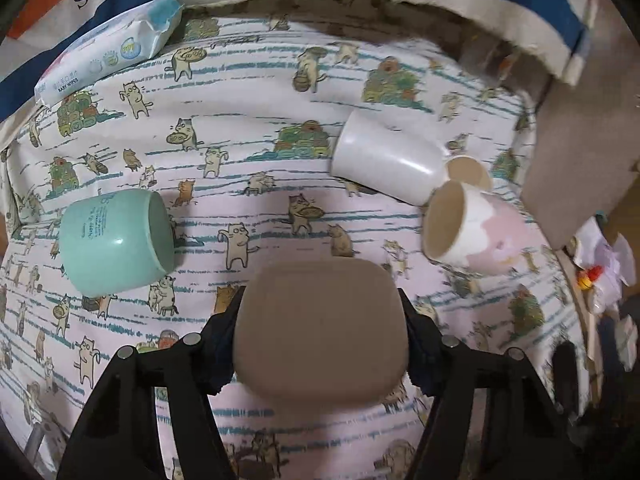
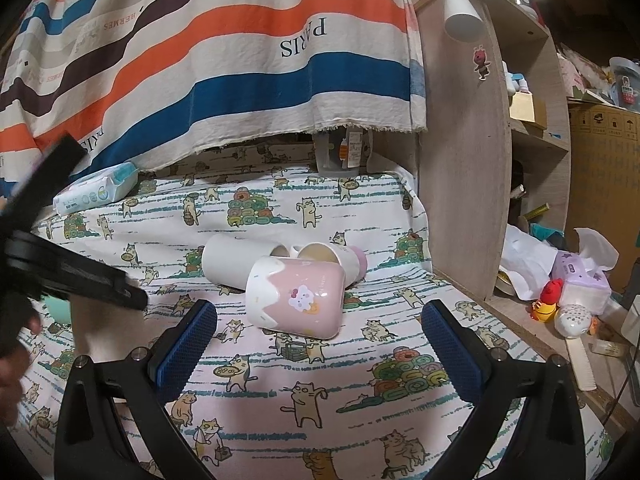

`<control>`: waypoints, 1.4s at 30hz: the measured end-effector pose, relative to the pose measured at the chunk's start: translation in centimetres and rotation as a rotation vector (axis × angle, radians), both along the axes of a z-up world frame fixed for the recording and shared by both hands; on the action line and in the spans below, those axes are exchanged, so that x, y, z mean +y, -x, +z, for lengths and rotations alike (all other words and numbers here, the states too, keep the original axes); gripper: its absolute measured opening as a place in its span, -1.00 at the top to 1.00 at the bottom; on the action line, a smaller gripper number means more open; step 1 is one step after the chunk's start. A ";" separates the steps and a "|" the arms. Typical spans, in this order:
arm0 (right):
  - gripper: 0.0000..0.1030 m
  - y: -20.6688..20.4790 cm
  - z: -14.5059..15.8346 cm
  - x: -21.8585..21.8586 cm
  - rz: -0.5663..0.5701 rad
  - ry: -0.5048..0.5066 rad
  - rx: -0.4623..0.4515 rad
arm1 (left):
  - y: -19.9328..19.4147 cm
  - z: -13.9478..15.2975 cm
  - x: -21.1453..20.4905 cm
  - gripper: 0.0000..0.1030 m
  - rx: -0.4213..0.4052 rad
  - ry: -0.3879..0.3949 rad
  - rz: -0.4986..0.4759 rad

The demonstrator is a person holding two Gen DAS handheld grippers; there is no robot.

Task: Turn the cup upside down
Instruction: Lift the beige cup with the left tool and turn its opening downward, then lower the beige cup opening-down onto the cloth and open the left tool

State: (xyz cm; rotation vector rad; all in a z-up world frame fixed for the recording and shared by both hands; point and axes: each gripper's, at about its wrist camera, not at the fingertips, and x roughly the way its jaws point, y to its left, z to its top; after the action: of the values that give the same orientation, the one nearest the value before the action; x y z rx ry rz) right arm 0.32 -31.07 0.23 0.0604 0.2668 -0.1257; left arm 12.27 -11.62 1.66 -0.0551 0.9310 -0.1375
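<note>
My left gripper [image 1: 322,322] is shut on a brown cup [image 1: 322,330], whose flat base faces the camera above the cat-print cloth [image 1: 248,80]. A mint green cup [image 1: 114,240] lies on its side to the left. A white cup [image 1: 384,162] and a pink-and-white cup [image 1: 468,232] lie on their sides to the right. My right gripper [image 2: 320,338] is open and empty, just short of the pink-and-white cup [image 2: 296,300]. The white cup [image 2: 236,262] and another pink cup [image 2: 340,258] lie behind it. The left gripper's black frame [image 2: 72,276] shows at the left.
A pack of wet wipes [image 1: 108,52] lies at the back left under a striped hanging cloth [image 2: 224,48]. A wooden shelf panel [image 2: 460,160] stands at the right, with tissues and toys [image 2: 572,288] on a lower ledge.
</note>
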 end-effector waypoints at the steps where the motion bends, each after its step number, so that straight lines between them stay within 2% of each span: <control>1: -0.99 0.0 0.0 0.0 0.001 0.000 0.000 | 0.4 0.1 -0.1 -0.28 -0.011 -0.009 -0.010; 4: -0.99 0.0 0.0 0.0 -0.001 0.000 0.000 | 1.3 0.0 -0.6 -0.27 -0.037 -0.066 -0.030; 15: -0.99 0.0 0.0 0.0 0.000 -0.001 0.002 | 1.8 0.1 -0.2 -0.27 -0.056 -0.072 -0.039; 24: -0.99 0.0 0.0 -0.1 0.001 -0.001 0.002 | 1.0 -0.5 -0.2 -0.28 -0.014 -0.108 -0.047; 26: -0.99 -0.1 0.0 -0.1 0.001 -0.001 0.001 | 0.7 -0.6 -0.2 -0.28 -0.030 -0.117 -0.045; 28: -0.99 -0.1 0.0 -0.1 0.002 -0.001 0.002 | 0.5 -0.6 -0.4 -0.37 -0.049 -0.125 -0.068; 33: -0.99 -0.1 0.0 0.0 0.001 -0.002 0.001 | 1.1 0.2 0.0 -0.62 -0.179 -0.124 -0.081; 34: -0.99 -0.1 0.0 -0.1 0.001 -0.001 0.001 | 1.4 0.5 0.2 -0.70 -0.205 -0.114 -0.082; 37: -0.99 -0.1 0.0 0.0 0.001 -0.001 0.002 | 2.4 1.6 1.3 -0.72 -0.288 -0.052 -0.084; 39: -0.99 -0.1 0.0 0.0 0.000 -0.001 0.002 | 3.4 2.5 2.0 -0.74 -0.356 -0.025 -0.084; 42: -0.99 -0.1 0.0 0.0 0.000 -0.001 0.002 | 5.7 3.7 3.1 -0.96 -0.501 -0.020 -0.061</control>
State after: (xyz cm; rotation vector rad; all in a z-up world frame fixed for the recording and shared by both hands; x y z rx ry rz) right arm 0.42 -31.08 0.23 0.0609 0.2688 -0.1256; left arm 6.59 -8.56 5.38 0.0261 0.4341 -0.1887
